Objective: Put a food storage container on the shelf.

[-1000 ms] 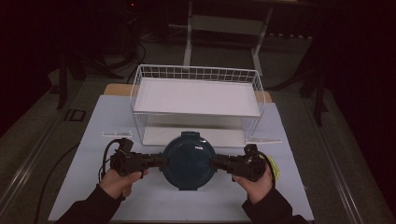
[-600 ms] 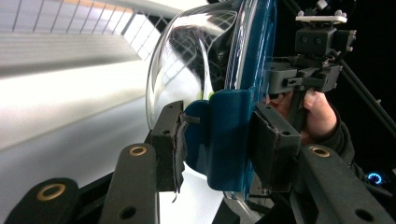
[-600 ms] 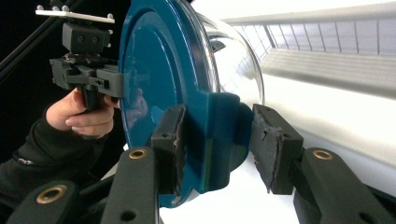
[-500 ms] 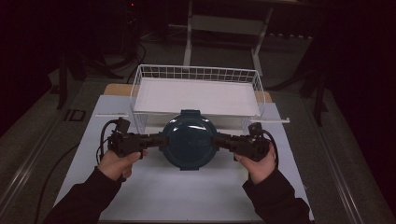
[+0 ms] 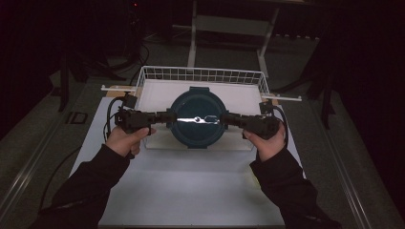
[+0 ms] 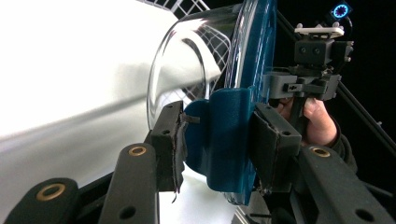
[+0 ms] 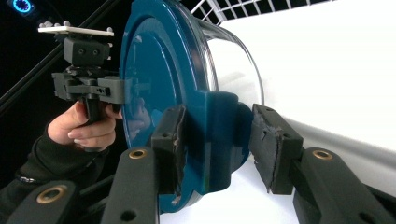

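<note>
A round container (image 5: 196,117) with a dark blue lid and a clear body hangs in the air over the front part of the white wire basket (image 5: 200,72). My left gripper (image 5: 168,117) is shut on its left blue side latch, and my right gripper (image 5: 224,118) is shut on the right one. In the left gripper view the pads (image 6: 170,140) clamp the blue latch tab (image 6: 224,135), with the clear body (image 6: 187,60) beyond. In the right gripper view the jaws (image 7: 215,140) straddle the other latch of the lid (image 7: 154,70). The lid faces up in the high view.
The basket has a white floor and stands at the far end of a white mat (image 5: 191,191) on the table. White handle bars (image 5: 282,98) stick out at the basket's sides. Dark floor and stand legs (image 5: 193,33) lie beyond the table.
Both hands have lifted the container off the mat and carried it away from the person, from in front of the basket to above its front edge.
</note>
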